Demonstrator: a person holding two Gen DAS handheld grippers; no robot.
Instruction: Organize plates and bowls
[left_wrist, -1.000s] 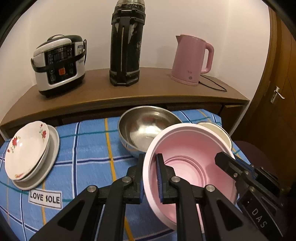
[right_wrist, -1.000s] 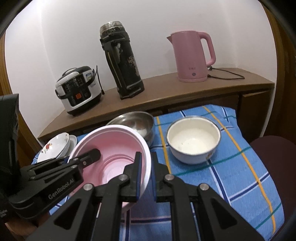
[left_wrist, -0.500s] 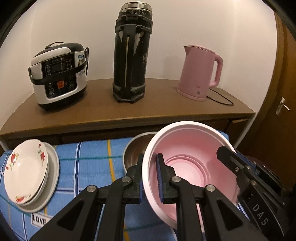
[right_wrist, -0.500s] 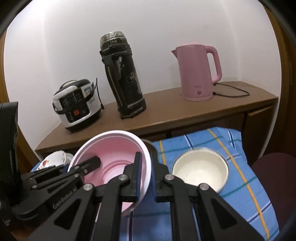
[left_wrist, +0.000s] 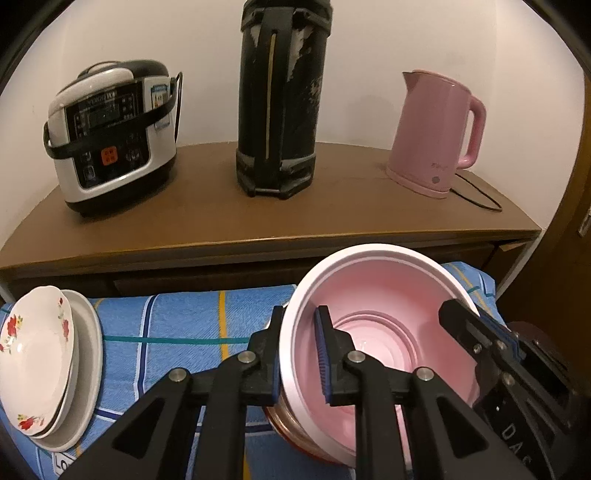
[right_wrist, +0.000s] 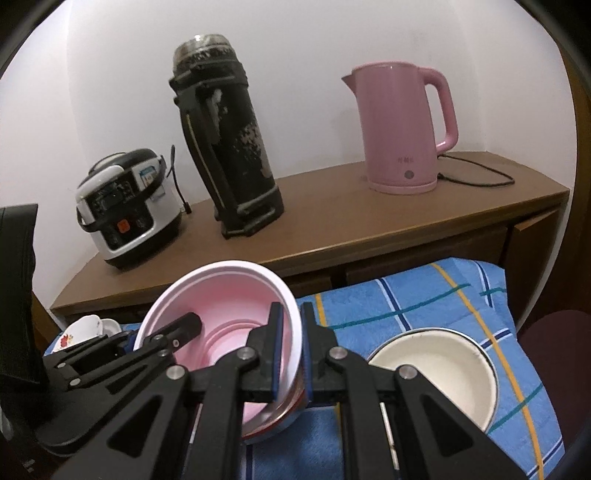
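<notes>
Both grippers hold a large pink bowl (left_wrist: 388, 325), each clamped on an opposite side of its white rim. My left gripper (left_wrist: 299, 354) is shut on its left rim; my right gripper (right_wrist: 291, 354) is shut on its right rim and shows in the left wrist view (left_wrist: 480, 339). The pink bowl (right_wrist: 229, 317) sits tilted in the steel bowl (right_wrist: 277, 417), whose edge shows below it (left_wrist: 291, 432). A white enamel bowl (right_wrist: 436, 373) stands on the right. Flowered dishes (left_wrist: 33, 358) are stacked on a plate (left_wrist: 86, 373) at the left.
The blue checked cloth (left_wrist: 177, 325) covers the table. Behind it a brown sideboard (left_wrist: 258, 218) carries a rice cooker (left_wrist: 110, 136), a tall black flask (left_wrist: 280, 96) and a pink kettle (left_wrist: 436, 133) with its cord. A dark red chair (right_wrist: 554, 339) is at the right.
Both grippers carried the pink bowl forward and down over the steel bowl, which is now almost hidden beneath it. The sideboard looms closer.
</notes>
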